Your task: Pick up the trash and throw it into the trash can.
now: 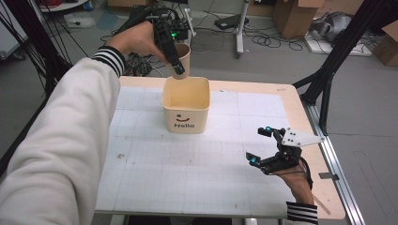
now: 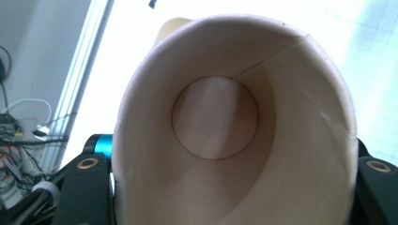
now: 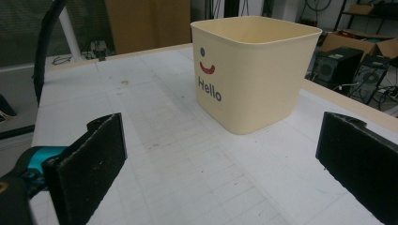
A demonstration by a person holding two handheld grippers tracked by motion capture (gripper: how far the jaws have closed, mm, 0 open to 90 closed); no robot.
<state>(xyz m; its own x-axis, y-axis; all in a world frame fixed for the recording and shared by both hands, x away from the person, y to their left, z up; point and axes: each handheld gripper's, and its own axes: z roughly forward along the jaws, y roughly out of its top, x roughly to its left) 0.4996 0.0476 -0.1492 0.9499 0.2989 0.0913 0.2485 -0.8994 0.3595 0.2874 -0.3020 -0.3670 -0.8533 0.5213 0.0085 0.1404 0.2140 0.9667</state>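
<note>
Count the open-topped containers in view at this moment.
2. A paper cup is clamped in the left gripper above the far table edge; a cream "Hello" tub stands on the table mat. None seems hidden.

Left gripper raised at arm's reach, jaws clamped; right gripper low, jaws spread wide.

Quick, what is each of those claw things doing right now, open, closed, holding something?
Left gripper: closed on a paper cup, held above the bin.
Right gripper: open, holding nothing, over the table.
</note>
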